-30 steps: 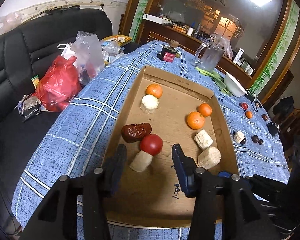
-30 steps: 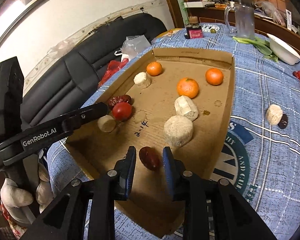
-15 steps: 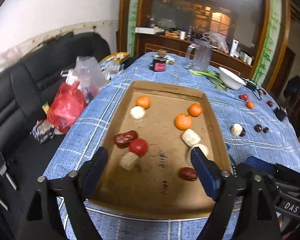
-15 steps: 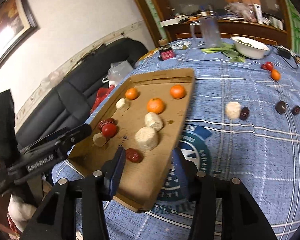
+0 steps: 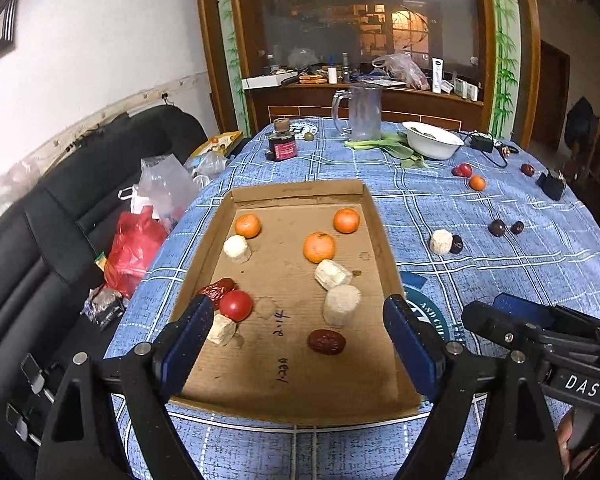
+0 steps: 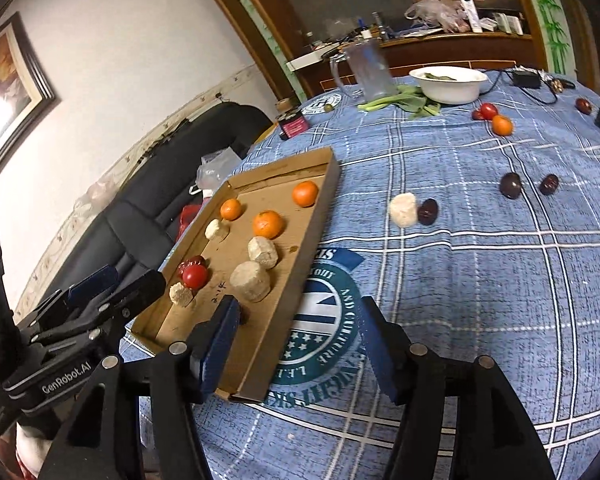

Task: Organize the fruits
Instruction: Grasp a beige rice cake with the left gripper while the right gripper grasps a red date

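Observation:
A shallow cardboard tray (image 5: pixel 384 236) (image 6: pixel 320 196) lies on the blue checked tablecloth. It holds three oranges (image 5: pixel 319 247), several pale sugarcane chunks (image 5: pixel 341 305), a red tomato (image 5: pixel 236 305) and two dark red dates (image 5: pixel 326 341). My left gripper (image 5: pixel 298 340) is open and empty above the tray's near end. My right gripper (image 6: pixel 296 340) is open and empty over the tray's right edge. Loose on the cloth to the right lie a pale chunk (image 6: pixel 403 209) with a date (image 6: pixel 427 211), two dark fruits (image 6: pixel 511 185), and a tomato and orange (image 6: pixel 502 125).
A white bowl (image 5: pixel 432 140), greens, a glass jug (image 5: pixel 362 112) and a small dark jar (image 5: pixel 283 145) stand at the table's far side. A black charger (image 5: pixel 553 185) lies far right. A black sofa (image 5: pixel 40 248) with plastic bags is left of the table.
Both grippers have pulled back and risen from the tray and opened wider. The right gripper let go of a dark date, which now lies in the tray's near part.

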{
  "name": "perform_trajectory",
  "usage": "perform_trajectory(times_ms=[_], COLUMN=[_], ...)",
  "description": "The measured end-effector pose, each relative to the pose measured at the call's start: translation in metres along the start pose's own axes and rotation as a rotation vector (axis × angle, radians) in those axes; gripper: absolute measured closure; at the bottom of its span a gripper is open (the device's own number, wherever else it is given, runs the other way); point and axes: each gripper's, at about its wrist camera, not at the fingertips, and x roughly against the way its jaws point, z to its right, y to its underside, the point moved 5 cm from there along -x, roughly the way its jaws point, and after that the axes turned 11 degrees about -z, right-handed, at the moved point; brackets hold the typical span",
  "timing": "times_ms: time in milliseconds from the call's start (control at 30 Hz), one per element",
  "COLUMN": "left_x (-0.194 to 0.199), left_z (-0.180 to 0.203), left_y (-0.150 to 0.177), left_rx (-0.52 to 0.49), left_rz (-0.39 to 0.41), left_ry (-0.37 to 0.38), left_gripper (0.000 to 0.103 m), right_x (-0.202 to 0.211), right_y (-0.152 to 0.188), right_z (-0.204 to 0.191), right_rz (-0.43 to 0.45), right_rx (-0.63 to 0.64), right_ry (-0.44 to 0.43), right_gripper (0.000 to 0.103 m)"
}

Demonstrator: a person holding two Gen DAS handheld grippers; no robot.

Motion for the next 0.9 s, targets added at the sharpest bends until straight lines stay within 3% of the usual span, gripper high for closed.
perform_trajectory(times_ms=[367, 600, 900], left_x=[-0.004, -0.018, -0.033], left_z=[0.035, 0.057, 0.105], left_y=[-0.004, -0.014, -0.027], left_rx=[-0.060, -0.072, -0.152], left_rz=[-0.013, -0.059, -0.075], left_ry=[-0.017, 0.114, 0.253], left_gripper=[0.017, 0.017, 0.017], right_x=[0.012, 0.040, 0.057], right_y=[0.004, -0.003, -0.033], right_z=[0.039, 0.091, 0.152], right_rz=[0.015, 0.044, 0.016], right_rx=[-0.082, -0.170, -0.174], right_ry=[-0.014, 0.041, 0.221], right_gripper=[0.037, 0.037, 0.037])
